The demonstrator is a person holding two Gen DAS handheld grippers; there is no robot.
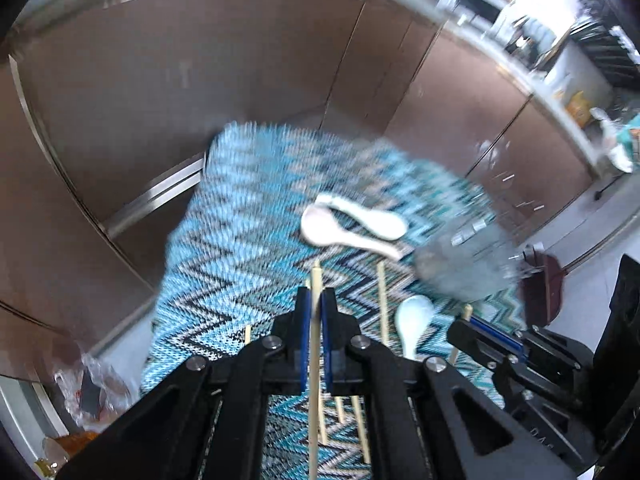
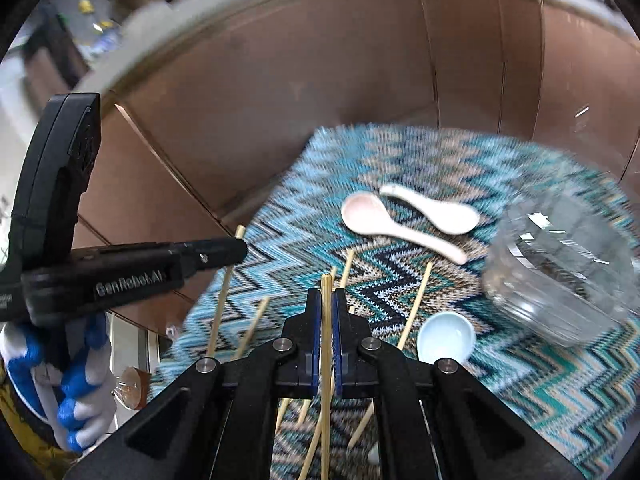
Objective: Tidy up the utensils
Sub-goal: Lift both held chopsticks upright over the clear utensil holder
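My left gripper [image 1: 315, 304] is shut on a wooden chopstick [image 1: 315, 280], held above the zigzag mat [image 1: 240, 220]. My right gripper [image 2: 327, 304] is shut on another wooden chopstick [image 2: 326, 284]. The left gripper also shows in the right wrist view [image 2: 224, 250] at the left, with its chopstick [image 2: 222, 300]. The right gripper shows in the left wrist view [image 1: 472, 320] at the lower right. Several loose chopsticks [image 2: 416, 304] lie on the mat [image 2: 400, 160]. A pink spoon [image 2: 384, 224], a white spoon [image 2: 440, 212] and a pale blue spoon [image 2: 446, 336] lie on it.
A clear glass jar [image 2: 560, 264] lies on its side on the mat's right part; it also shows in the left wrist view [image 1: 464, 264]. Brown cabinet panels [image 1: 180, 80] stand behind the mat. A cluttered counter [image 1: 580, 100] is at the far right.
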